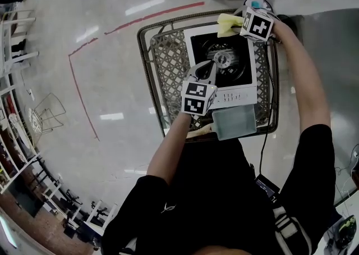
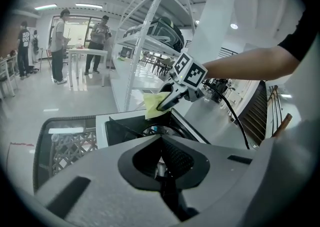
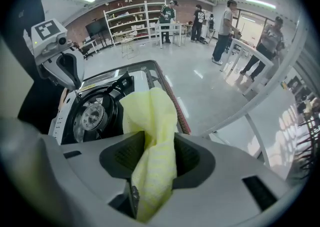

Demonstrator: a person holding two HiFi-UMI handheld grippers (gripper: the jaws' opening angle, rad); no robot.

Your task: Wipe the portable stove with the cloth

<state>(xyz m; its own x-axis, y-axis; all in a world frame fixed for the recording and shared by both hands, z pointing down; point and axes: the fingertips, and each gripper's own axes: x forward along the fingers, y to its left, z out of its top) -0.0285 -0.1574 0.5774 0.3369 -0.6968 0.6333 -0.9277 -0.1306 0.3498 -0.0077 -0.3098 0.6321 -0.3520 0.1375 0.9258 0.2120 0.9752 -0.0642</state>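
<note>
**A:** What is shown from the head view?

**B:** The portable stove (image 1: 238, 98) is set on a lattice table (image 1: 168, 63). A grey-blue slab (image 1: 234, 122) is laid just beside its six o'clock edge. The burner (image 1: 224, 59) is partly covered by the left gripper (image 1: 208, 70). The cloth (image 1: 228, 25) is held at the stove's one o'clock corner by the right gripper (image 1: 241, 23). A red line (image 1: 151, 17) is marked on the floor towards ten o'clock.

**A:** And from the left gripper view?

**B:** The jaws are seen brought together, with nothing between them, and most of the stove (image 2: 101, 121) is hidden behind them. At twelve o'clock the right gripper (image 2: 163, 105) and cloth (image 2: 152, 106) are seen. A white rack (image 2: 150, 36) and standing people (image 2: 59, 46) are also shown, neither visible from above.

**A:** And from the right gripper view?

**B:** The cloth (image 3: 152, 121) is clenched by the right gripper (image 3: 150, 146), a grip that is not made plain from above. The burner (image 3: 92, 116) is exposed at nine o'clock, with the left gripper (image 3: 64, 73) over it at ten o'clock.
</note>
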